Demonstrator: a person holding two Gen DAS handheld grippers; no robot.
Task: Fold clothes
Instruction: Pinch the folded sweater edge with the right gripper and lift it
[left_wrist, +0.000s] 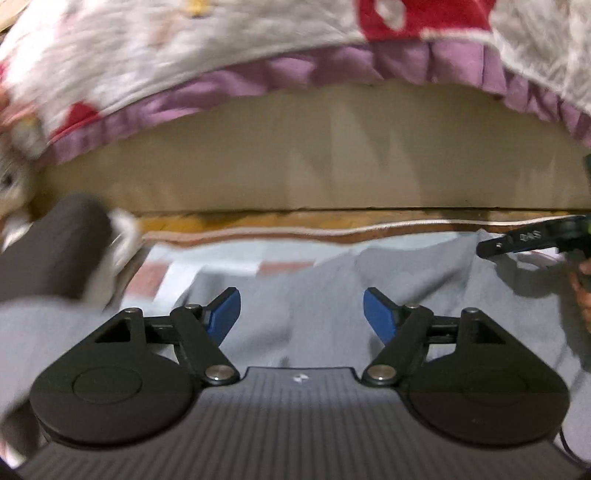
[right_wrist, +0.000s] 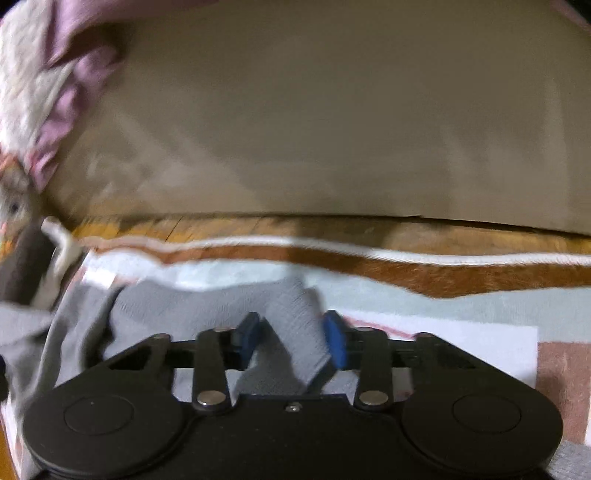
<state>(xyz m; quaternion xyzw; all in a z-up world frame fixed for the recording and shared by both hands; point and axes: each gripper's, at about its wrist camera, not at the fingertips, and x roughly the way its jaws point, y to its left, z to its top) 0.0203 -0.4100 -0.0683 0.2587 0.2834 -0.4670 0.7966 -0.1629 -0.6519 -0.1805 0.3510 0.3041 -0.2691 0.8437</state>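
Right wrist view shows our right gripper (right_wrist: 291, 341) with a raised fold of the grey garment (right_wrist: 207, 314) between its blue pads (right_wrist: 337, 345). The cloth touches the right-hand pad, but a gap shows beside the other pad, so we read this as a half-closed bite and not yet a firm pinch. The garment lies on the patterned rug (right_wrist: 461, 306), its far edge just short of the rug's brown border, with the wooden floor and a tan panel beyond that border.

Our main worry is the grip: if we lift now, the fold may slide out, because only a thin ridge of fabric sits between the pads. A second risk is taking too many layers, which would drag the whole garment across the rug and spoil the fold line.

In the left wrist view, our left gripper (left_wrist: 302, 314) is spread wide over the garment with nothing between its pads. It holds no corner, so the garment could bunch toward the right gripper, which we see near the rug's border at the right edge. A dark roll (left_wrist: 55, 247) lies at the garment's left and could snag.

Both tools tilt downward toward the garment, fingers pointing to the border.
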